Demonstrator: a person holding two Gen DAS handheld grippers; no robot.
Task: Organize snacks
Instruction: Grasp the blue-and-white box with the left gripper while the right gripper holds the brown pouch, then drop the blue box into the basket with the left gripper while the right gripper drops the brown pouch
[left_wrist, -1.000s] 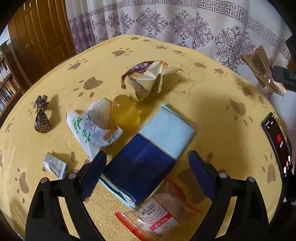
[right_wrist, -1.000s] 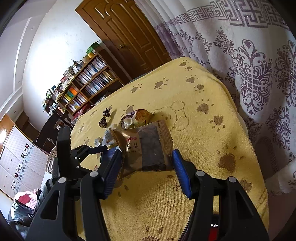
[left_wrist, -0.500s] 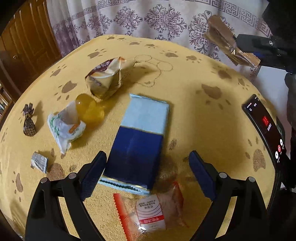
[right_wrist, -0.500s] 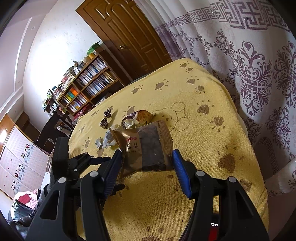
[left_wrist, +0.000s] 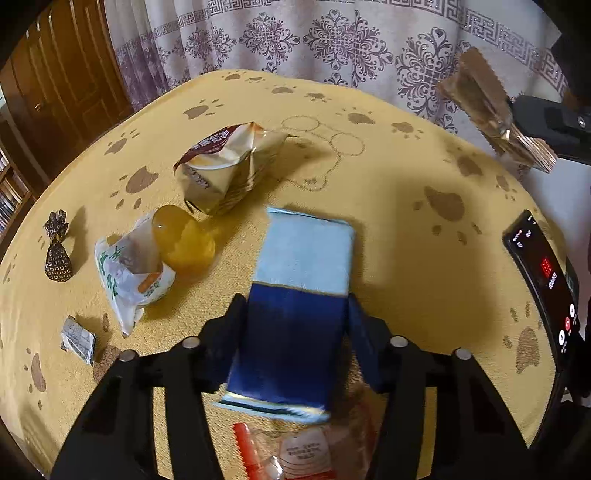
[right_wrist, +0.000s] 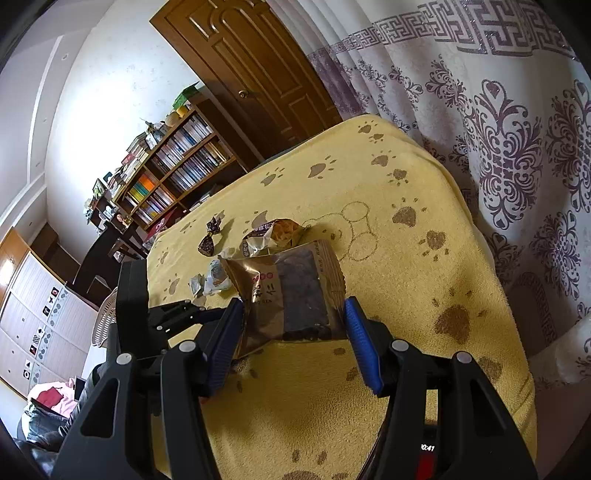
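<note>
In the left wrist view, the left claw (left_wrist: 295, 343) is closed against the sides of a blue packet (left_wrist: 299, 295), dark blue at the near end and pale blue at the far end, which is seen at the lower centre of the frame over the yellow paw-print cloth (left_wrist: 388, 229) covering the counter. Whether the packet is lifted clear of the cloth cannot be told, as the frame is blurred there. Below it, at the bottom edge, a clear red-edged snack bag (left_wrist: 295, 450) is seen lying on the cloth. To the left of centre a yellow jelly cup (left_wrist: 184, 240) is found touching a white and green wrapper (left_wrist: 129, 273), and beyond them a crumpled beige bag (left_wrist: 229, 166) is seen. A dark wrapped candy (left_wrist: 57, 251) and a small silver packet (left_wrist: 77, 338) are placed at the left edge. A phone (left_wrist: 543, 284) is visible at the right edge.

In the right wrist view, the right claw (right_wrist: 295, 328) is clamped on a brown nut packet (right_wrist: 288, 291) with a clear window, held at the frame's centre above the cloth. The same packet is seen at the upper right of the left wrist view.
</note>
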